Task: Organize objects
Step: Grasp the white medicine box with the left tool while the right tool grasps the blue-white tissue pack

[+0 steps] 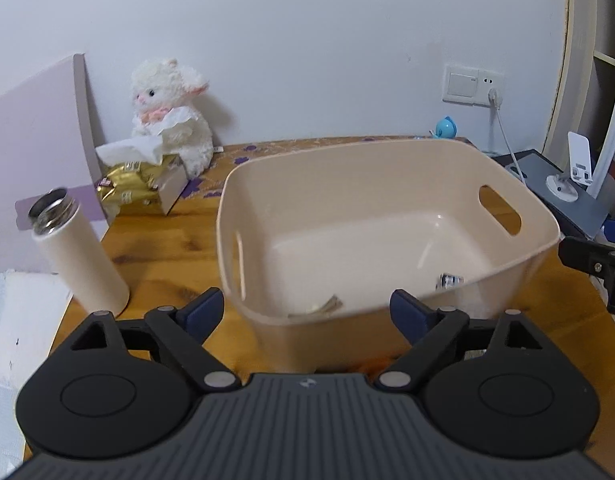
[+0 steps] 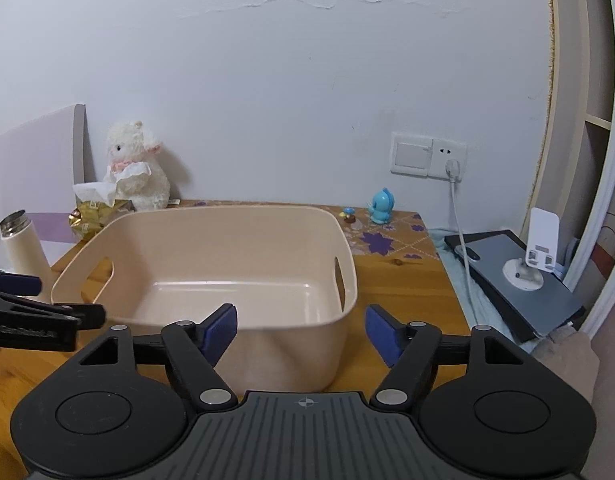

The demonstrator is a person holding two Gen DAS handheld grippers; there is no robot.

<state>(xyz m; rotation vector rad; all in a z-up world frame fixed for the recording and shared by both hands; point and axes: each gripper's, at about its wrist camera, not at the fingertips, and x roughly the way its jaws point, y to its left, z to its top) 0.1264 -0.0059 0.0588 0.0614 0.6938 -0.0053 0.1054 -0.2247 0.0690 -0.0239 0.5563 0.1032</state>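
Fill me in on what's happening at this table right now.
A person holds two handheld grippers in front of a beige plastic bin with cut-out handles on the wooden table. The left gripper and the right gripper are both open and empty. A couple of small items already lie in the bin; what they are is unclear. A cream lidless steel bottle, a white plush lamb and a small blue figurine are outside it.

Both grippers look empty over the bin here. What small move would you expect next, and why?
Probably the left gripper swings left toward the white bottle. Both it and the right gripper are open and empty near the beige bin, which holds only a couple of small items, and the uncapped bottle stands nearest on the left.
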